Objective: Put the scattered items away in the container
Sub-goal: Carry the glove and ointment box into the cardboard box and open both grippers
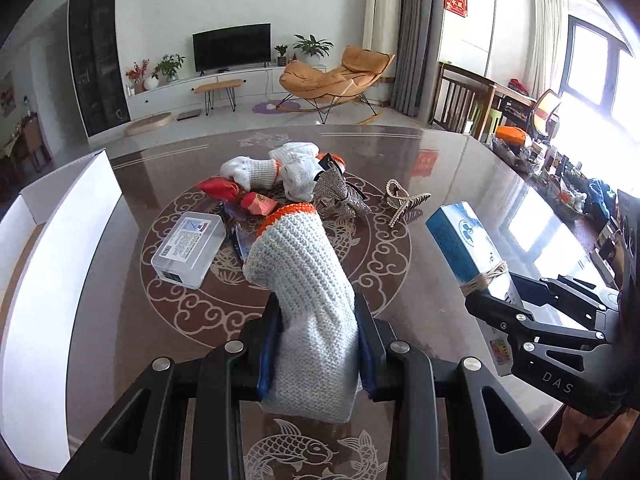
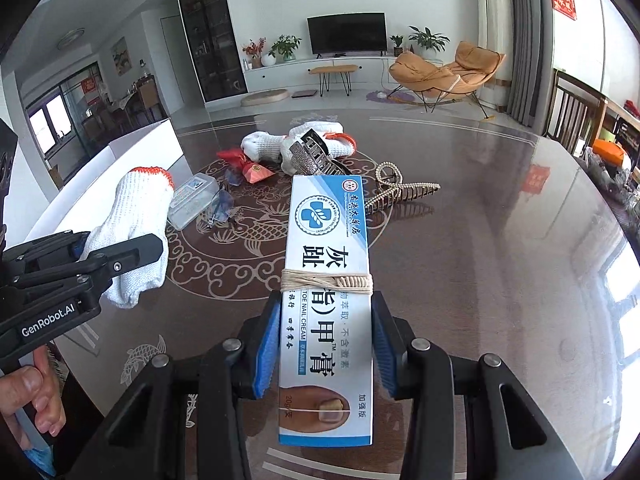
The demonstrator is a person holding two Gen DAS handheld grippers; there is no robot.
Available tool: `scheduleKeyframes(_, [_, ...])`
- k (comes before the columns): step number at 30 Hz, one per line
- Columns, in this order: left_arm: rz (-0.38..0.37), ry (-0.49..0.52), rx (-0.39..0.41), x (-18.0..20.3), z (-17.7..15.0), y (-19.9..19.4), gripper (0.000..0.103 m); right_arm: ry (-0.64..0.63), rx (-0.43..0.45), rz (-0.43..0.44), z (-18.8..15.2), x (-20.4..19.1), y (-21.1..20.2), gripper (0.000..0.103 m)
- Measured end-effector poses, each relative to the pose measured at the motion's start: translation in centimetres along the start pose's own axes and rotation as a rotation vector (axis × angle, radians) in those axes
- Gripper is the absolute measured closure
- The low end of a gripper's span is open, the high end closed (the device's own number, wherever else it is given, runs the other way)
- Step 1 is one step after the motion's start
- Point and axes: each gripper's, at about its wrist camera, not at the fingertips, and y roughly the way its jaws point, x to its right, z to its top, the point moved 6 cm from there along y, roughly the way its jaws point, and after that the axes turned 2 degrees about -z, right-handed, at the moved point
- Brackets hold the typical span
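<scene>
Both sets of jaws are clamped on something: the left gripper point(image 1: 316, 354) pinches a knitted work glove point(image 1: 304, 292) by its finger end, so the orange cuff stands up at frame centre, and the right gripper point(image 2: 325, 344) squeezes the long sides of a blue-and-white cream box point(image 2: 326, 280) tied with string, its far end jutting forward. Held that way, I'd guess each can be dropped end-first. Both hang clear above the glossy table point(image 1: 460, 184), nothing under them but its fish pattern. Beyond, mid-frame, lie the clear plastic case point(image 1: 188, 252), red packets point(image 1: 218, 188), more gloves point(image 1: 276, 168), a glittery hair clip point(image 1: 340, 196) and a pearl clip point(image 1: 404, 200), bunched close. The white container point(image 1: 60, 232) stands open along the left edge of the left view, its tall wall the thing to clear; the stretch of table between looks bare.
</scene>
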Motion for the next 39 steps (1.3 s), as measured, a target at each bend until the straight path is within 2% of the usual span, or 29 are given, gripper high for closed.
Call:
scheduleKeyframes(9, [0.075,-0.017,0.056,-2.7,0.1,-1.9,0.07,-0.043,-0.024,0.032,-0.1,-3.2,0.4,0.061])
scheduleKeyframes(19, [0.137,-0.056,0.09,-6.5,0.5,-3.2,0.07,-0.092,0.007,0.079,2.1,-7.3,-0.2,0.061])
scheduleKeyframes(25, [0.166,-0.083,0.092,-8.7,0.3,-3.4,0.07,-0.132,-0.006,0.094,2.7,-9.4,0.5,0.061])
scheduleKeyframes(30, [0.166,-0.112,0.061,-10.7,-0.5,-3.0,0.07,-0.165,-0.045,0.117,2.7,-11.2,2.2,0.061])
scheduleKeyframes(32, [0.131,-0.161,0.04,-12.7,-0.9,-3.4,0.07,-0.179,-0.068,0.144,2.8,-12.7,3.2,0.061])
scheduleKeyframes(34, [0.131,-0.222,0.039,-16.0,-1.1,-4.8,0.07,-0.204,-0.086,0.186,3.8,-15.0,4.3,0.061])
scheduleKeyframes(39, [0.284,-0.35,0.043,-27.4,-2.2,-9.0,0.07,-0.318,-0.05,0.353,8.4,-25.3,5.4,0.061])
